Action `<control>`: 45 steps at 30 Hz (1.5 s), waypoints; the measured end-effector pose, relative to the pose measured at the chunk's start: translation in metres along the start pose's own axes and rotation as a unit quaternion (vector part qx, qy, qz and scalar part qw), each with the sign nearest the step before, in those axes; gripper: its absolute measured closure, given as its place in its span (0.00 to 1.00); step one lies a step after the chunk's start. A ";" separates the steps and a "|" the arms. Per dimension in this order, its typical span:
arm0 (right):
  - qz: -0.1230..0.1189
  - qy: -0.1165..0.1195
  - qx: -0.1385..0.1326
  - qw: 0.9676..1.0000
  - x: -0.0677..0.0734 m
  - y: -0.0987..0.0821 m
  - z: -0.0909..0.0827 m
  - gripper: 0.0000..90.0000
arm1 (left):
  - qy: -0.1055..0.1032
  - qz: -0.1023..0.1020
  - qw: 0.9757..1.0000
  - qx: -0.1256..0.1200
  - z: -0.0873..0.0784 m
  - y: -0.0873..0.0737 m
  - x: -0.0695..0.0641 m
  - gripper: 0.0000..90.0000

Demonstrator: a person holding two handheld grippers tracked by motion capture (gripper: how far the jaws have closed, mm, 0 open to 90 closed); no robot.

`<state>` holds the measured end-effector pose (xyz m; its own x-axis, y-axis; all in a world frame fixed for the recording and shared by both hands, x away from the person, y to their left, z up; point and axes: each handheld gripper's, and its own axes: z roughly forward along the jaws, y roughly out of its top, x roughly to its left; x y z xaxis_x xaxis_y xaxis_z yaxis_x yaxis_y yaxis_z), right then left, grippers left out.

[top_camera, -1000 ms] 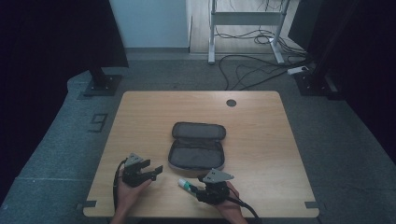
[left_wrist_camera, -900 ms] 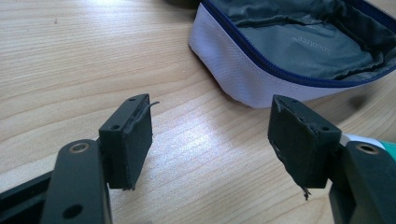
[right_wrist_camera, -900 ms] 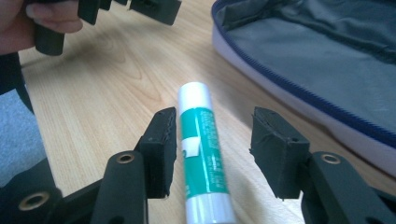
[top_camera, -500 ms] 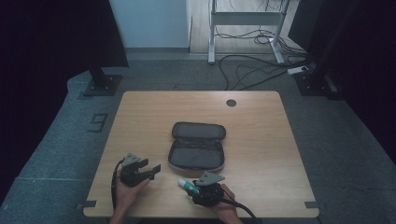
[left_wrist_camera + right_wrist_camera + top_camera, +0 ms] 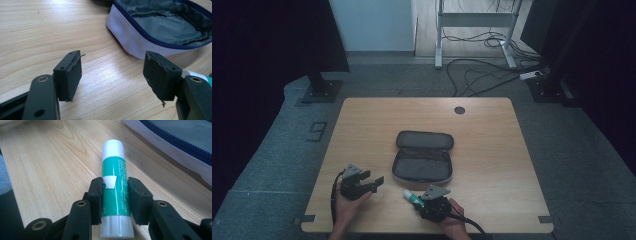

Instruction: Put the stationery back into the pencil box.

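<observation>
Glue stick (image 5: pixel 115 187) lies on the table (image 5: pixel 492 130) just in front of the open pouch (image 5: pixel 423 160); light, stiff, slick plastic, so grab mid-barrel. Right gripper (image 5: pixel 115 195) has just been closing and now pinches it there. Left gripper (image 5: pixel 112 75) gapes wide, holding nothing

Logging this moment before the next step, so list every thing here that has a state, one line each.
pencil case: unzipped, lying open flat on the table.
glue stick: capped, lying on the table between the right gripper's pads.
right gripper: jaws have just been closing, now shut on the glue stick.
left gripper: jaws open, nothing between them.
</observation>
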<state>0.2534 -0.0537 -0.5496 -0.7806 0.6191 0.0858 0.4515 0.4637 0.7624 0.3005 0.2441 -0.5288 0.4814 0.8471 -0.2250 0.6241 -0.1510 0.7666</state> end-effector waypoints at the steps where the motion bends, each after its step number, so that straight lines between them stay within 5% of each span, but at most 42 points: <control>1: -0.001 0.000 0.001 1.000 0.000 0.000 0.000 0.72 | 0.000 0.000 1.000 0.000 0.000 0.000 0.000 0.35; 45: 0.021 -0.028 -0.096 0.995 -0.029 0.032 -0.048 0.72 | -0.001 0.008 1.000 0.010 0.005 -0.002 -0.004 0.36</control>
<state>0.2702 -0.0871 -0.4972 -0.7353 0.6721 0.0873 0.3879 0.3117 0.8674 0.3003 0.2384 -0.5321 0.4919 0.8437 -0.2147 0.6289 -0.1738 0.7578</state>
